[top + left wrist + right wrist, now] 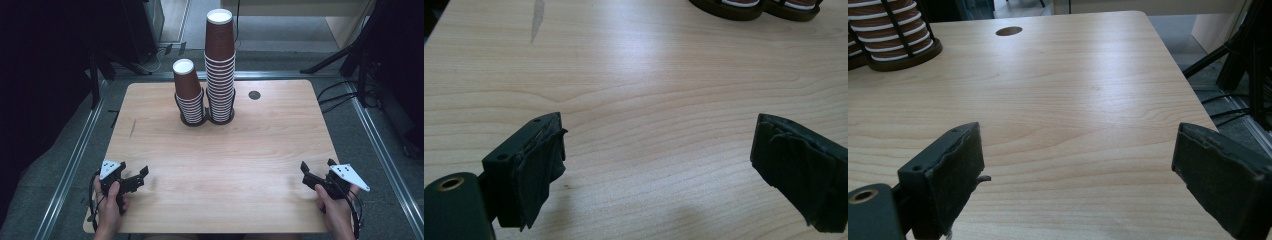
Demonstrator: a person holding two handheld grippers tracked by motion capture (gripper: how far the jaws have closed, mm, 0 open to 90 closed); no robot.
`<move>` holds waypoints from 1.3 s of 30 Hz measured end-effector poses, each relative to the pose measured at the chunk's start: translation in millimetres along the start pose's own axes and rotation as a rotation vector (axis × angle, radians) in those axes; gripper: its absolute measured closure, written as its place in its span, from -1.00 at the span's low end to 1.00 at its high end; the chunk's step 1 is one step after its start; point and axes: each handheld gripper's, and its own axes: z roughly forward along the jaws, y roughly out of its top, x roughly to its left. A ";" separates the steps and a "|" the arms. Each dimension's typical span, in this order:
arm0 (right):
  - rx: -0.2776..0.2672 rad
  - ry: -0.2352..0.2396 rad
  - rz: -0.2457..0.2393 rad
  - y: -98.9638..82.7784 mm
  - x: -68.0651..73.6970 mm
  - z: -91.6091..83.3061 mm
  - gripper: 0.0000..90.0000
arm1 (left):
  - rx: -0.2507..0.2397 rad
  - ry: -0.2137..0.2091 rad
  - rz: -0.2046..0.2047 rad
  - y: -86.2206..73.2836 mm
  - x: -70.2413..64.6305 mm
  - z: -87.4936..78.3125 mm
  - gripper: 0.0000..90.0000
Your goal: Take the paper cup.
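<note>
Pale wooden table carries two stacks of brown paper cups in black holders at its far middle, light and easily crushed, best pinched gently near the rim, while left gripper and right gripper wait spread wide, empty.

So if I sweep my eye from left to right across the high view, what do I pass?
Left gripper → shorter stack of brown paper cups → taller stack of cups → round hole in the table → right gripper.
</note>
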 end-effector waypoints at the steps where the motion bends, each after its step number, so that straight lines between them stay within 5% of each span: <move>1: 0.000 0.000 0.000 0.0 0.0 0.0 -0.85 | 0.000 0.000 0.000 0.0 0.0 0.0 -0.83; 22: 0.010 0.025 -0.022 8.6 14.3 -0.3 -0.82 | 0.003 -0.029 -0.009 -0.2 2.2 0.3 -0.83; 32: -0.020 0.027 0.014 27.8 25.5 -0.6 -0.82 | -0.001 -0.026 0.000 -0.6 1.4 -0.3 -0.83; 39: -0.039 0.030 -0.025 47.3 37.6 -3.7 -0.82 | -0.010 -0.034 -0.005 -0.9 2.2 -1.3 -0.83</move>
